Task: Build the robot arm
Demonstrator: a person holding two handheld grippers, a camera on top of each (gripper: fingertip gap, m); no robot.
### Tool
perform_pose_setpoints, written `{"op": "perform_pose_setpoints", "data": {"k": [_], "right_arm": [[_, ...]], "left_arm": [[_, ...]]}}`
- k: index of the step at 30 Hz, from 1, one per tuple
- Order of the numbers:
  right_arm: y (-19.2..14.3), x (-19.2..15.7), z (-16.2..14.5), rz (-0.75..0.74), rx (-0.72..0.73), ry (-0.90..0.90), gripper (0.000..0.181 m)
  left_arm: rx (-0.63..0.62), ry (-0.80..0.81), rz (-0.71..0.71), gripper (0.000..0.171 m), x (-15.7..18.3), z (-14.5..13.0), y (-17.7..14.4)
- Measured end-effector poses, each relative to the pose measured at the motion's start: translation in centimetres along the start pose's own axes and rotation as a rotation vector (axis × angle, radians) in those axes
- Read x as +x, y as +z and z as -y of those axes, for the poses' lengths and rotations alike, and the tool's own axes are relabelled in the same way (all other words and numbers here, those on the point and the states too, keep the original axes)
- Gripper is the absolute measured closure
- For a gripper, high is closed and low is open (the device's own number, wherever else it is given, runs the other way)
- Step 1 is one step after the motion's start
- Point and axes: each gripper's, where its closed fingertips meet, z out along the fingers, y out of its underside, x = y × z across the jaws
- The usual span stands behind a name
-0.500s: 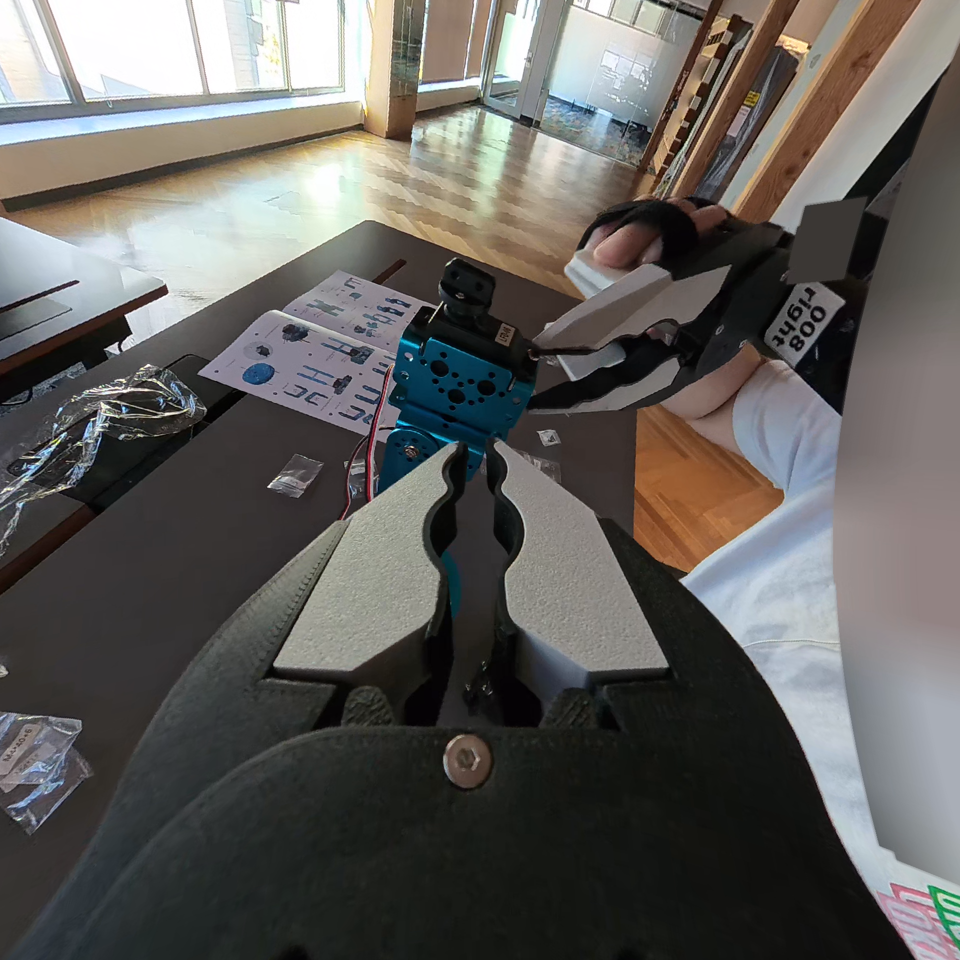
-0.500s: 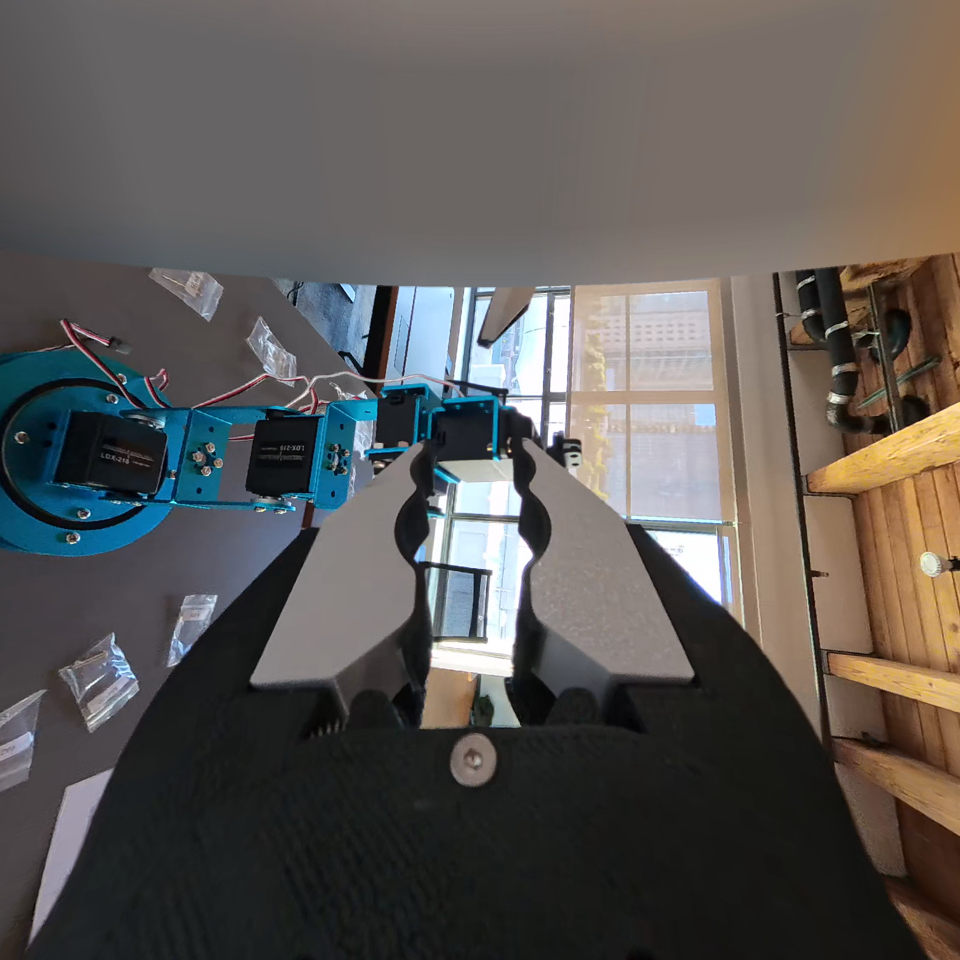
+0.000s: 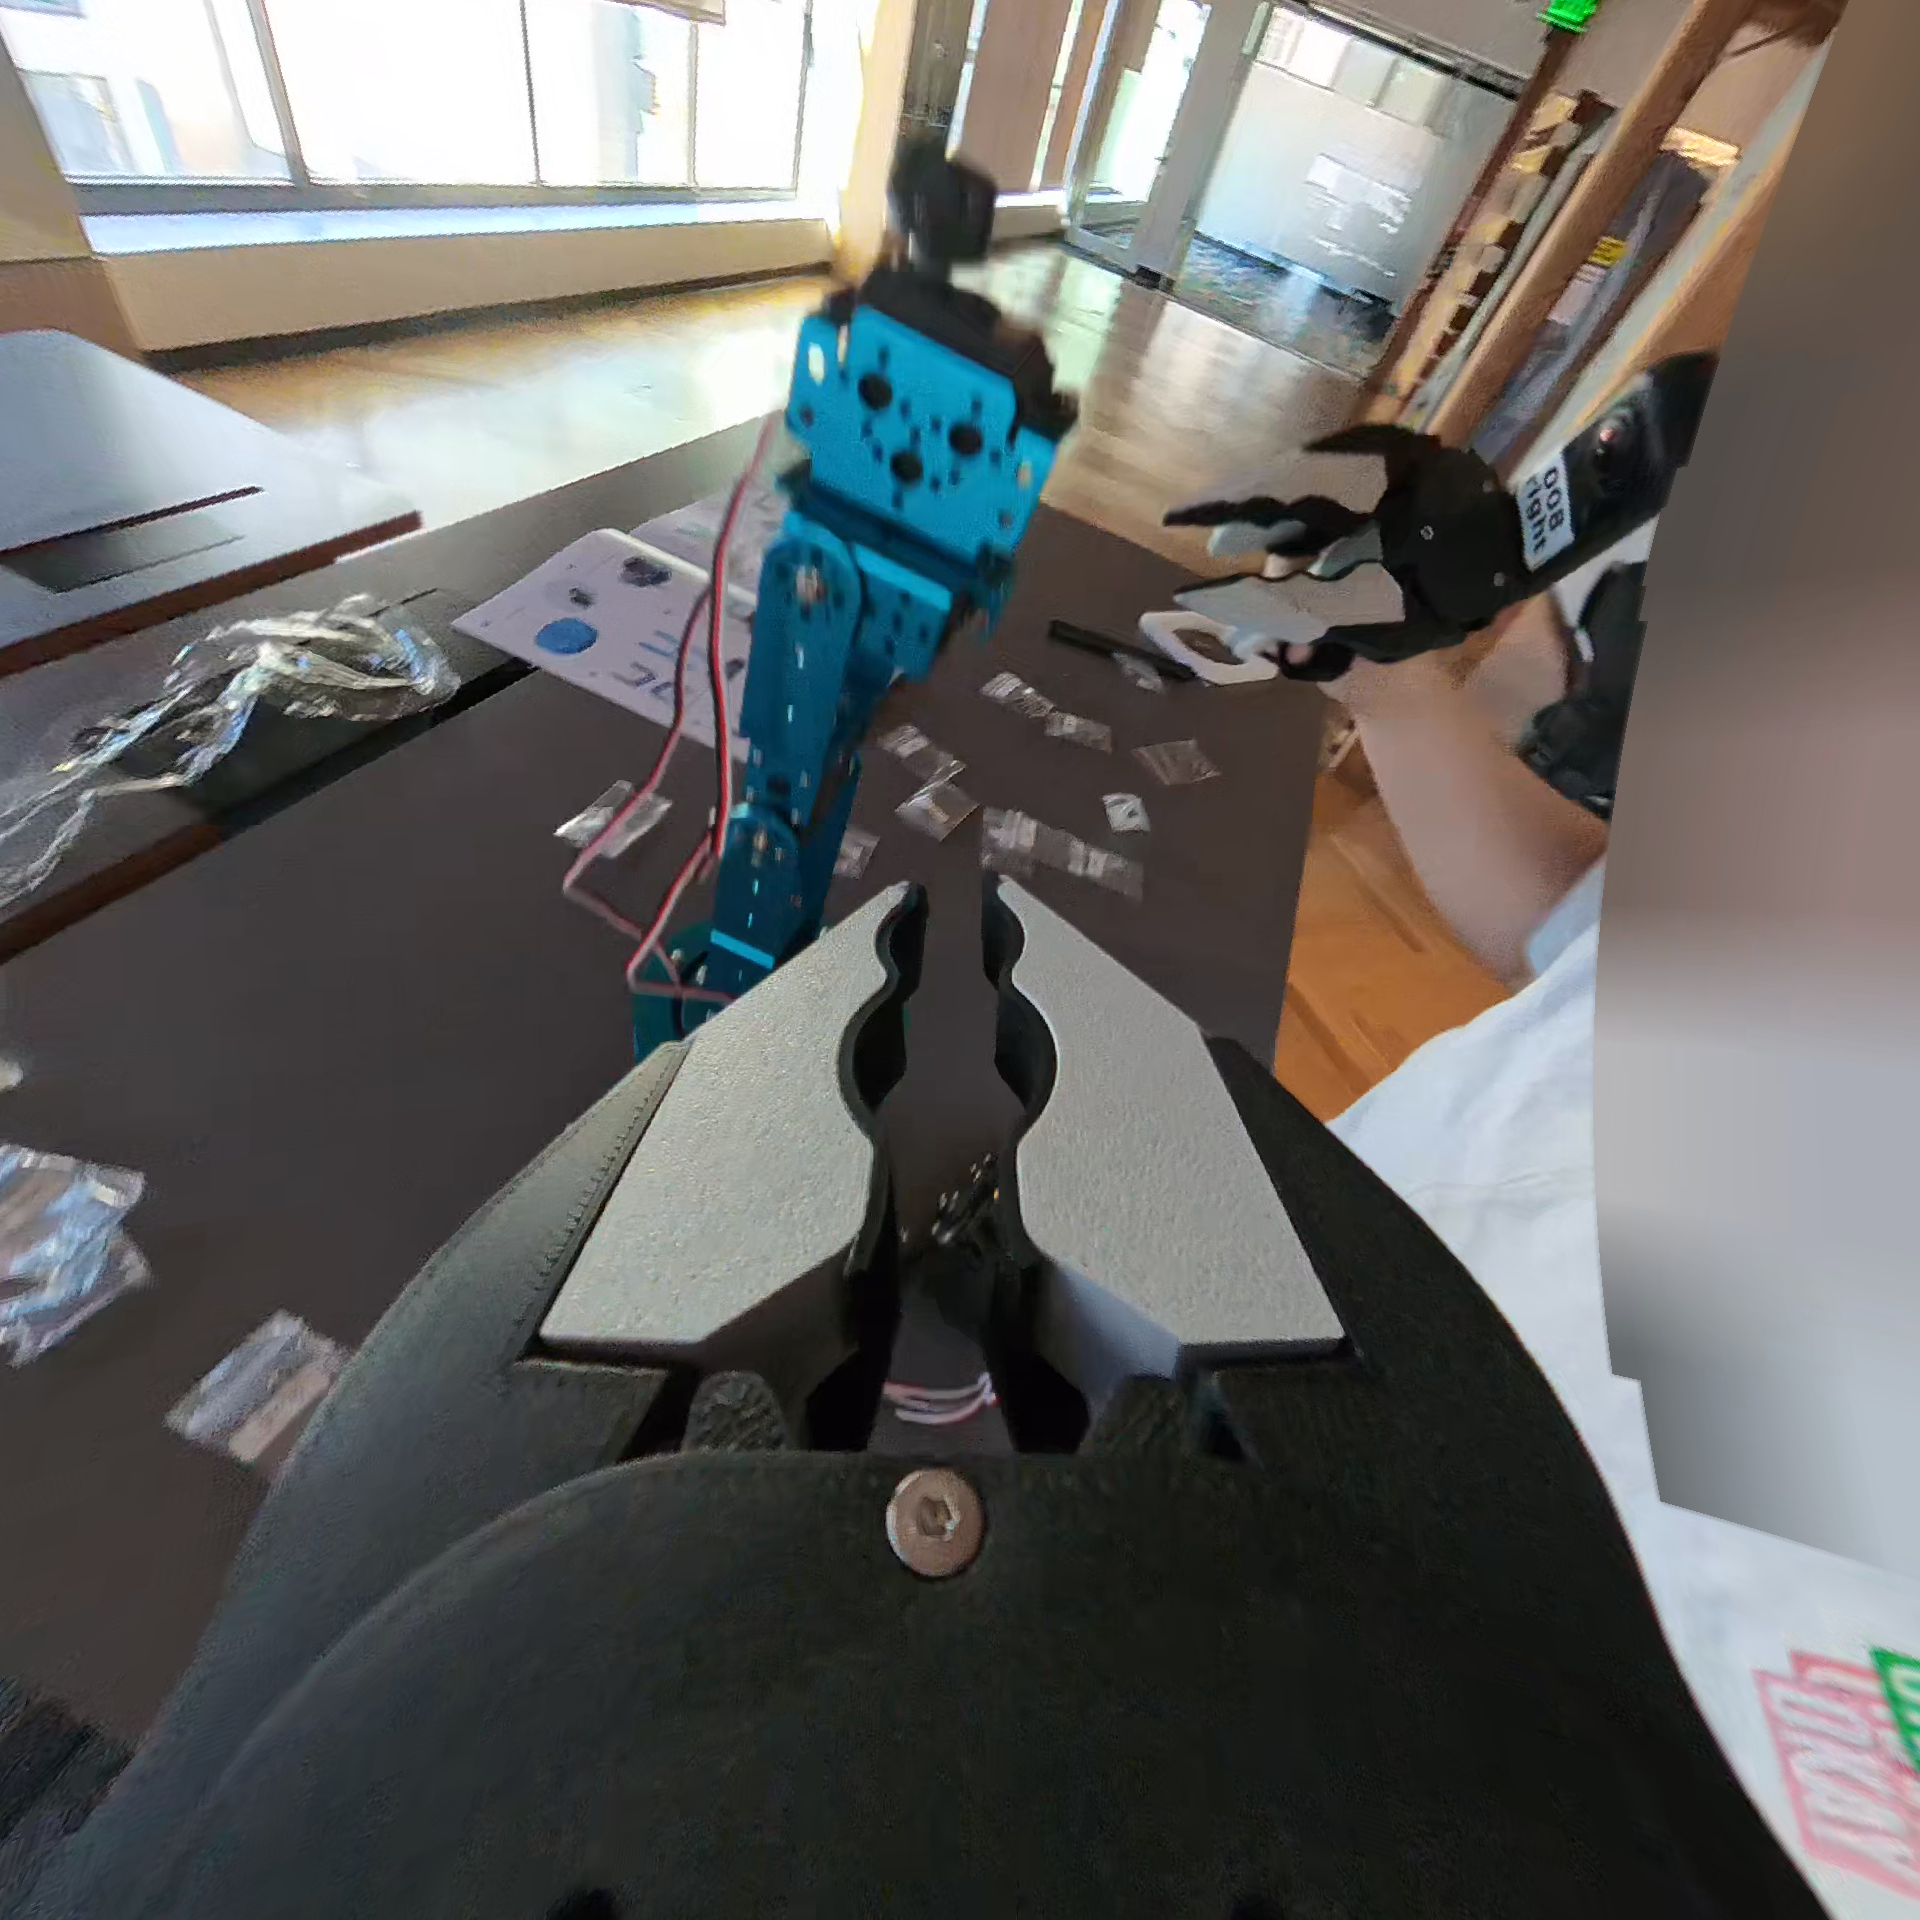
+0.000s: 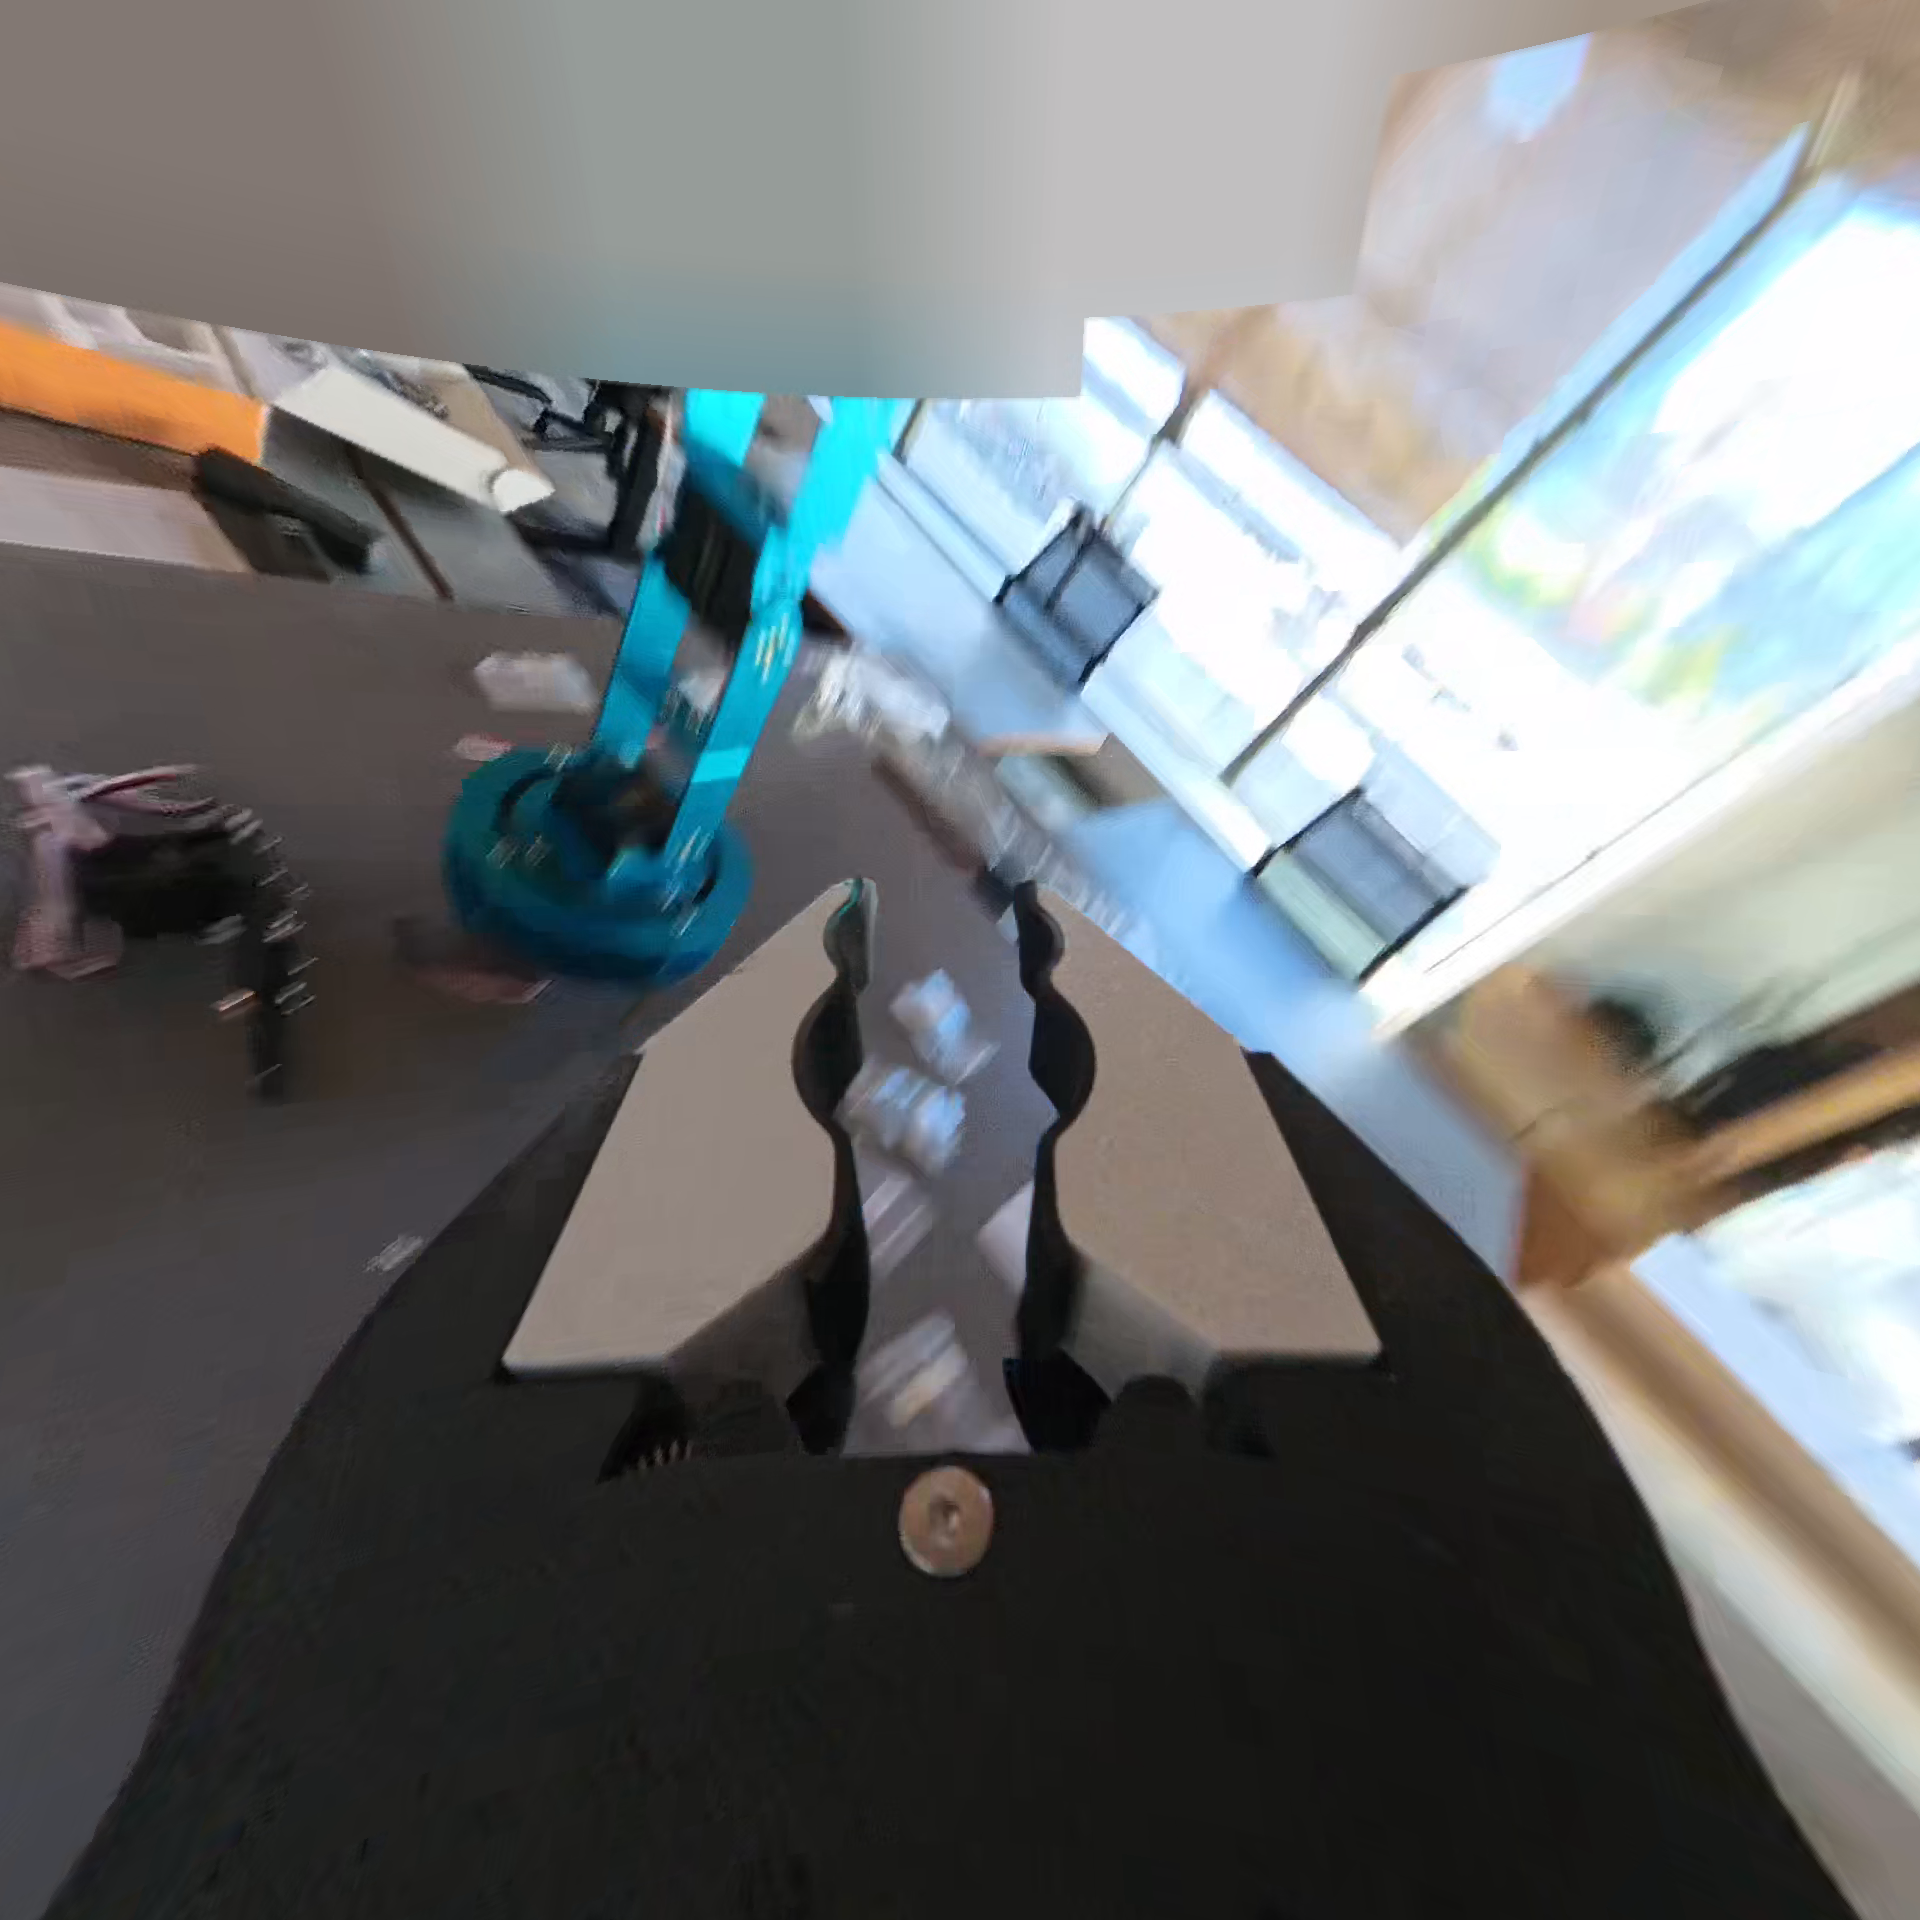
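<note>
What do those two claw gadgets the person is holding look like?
Both match: the left gripper and right gripper have rough black plastic bodies, pale grey wedge fingers with wavy black inner edges, and one silver screw. The right carries a white label. The person wears white.

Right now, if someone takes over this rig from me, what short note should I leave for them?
Left gripper: slightly open, empty, near the foot of the blue robot arm.
Right gripper: open, empty, in the air over the small clear bags.
The blue robot arm stands upright on its round base on the dark table. A black servo with wires lies beside the base, and a printed sheet lies behind the arm.
Nothing is gripped.
</note>
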Motion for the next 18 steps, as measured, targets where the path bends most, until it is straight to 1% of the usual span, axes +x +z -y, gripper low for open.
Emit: {"op": "perform_pose_setpoints", "data": {"k": [2,3,5,6,7,8,9,11,12,15,17,18], "right_arm": [[-3.0,-2.6,-7.0,0.047,-0.144,0.218,0.154],[-4.3,-4.6,-10.1,0.079,-0.216,0.298,0.154],[-6.7,-8.1,-15.5,0.113,-0.381,0.370,0.154],[-7.5,-9.4,-17.0,0.124,-0.419,0.385,0.156],[-7.9,-10.6,-17.8,0.147,-0.429,0.409,0.158],[-7.9,-11.5,-17.8,0.172,-0.418,0.439,0.161],[-7.3,-12.3,-17.2,0.200,-0.385,0.464,0.164],[-4.9,-14.3,-15.1,0.274,-0.313,0.477,0.167],[-3.4,-15.4,-14.6,0.307,-0.321,0.440,0.167],[0.6,-17.8,-14.1,0.375,-0.399,0.262,0.165],[2.4,-17.8,-14.9,0.368,-0.443,0.190,0.165],[2.8,-17.9,-15.4,0.389,-0.467,0.193,0.165]], "left_arm": [[0.004,0.009,0.051,0.162,0.2,-2.6,-0.7],[0.008,0.009,0.070,0.162,0.4,-3.8,-0.9],[0.014,-0.011,0.105,0.163,0.8,-5.7,-0.9],[0.019,-0.025,0.113,0.163,1.2,-6.4,-0.8],[0.030,-0.040,0.113,0.163,1.7,-6.7,-0.6],[0.045,-0.053,0.108,0.163,2.1,-6.8,-0.3],[0.063,-0.063,0.098,0.164,2.7,-6.6,0.1],[0.095,-0.068,0.078,0.165,3.8,-6.1,1.0],[0.102,-0.066,0.072,0.166,4.3,-5.9,1.6],[0.109,-0.057,0.052,0.166,6.1,-5.4,3.5],[0.119,-0.053,0.039,0.166,7.5,-5.4,4.4],[0.126,-0.055,0.035,0.166,8.1,-5.5,4.7]]}}
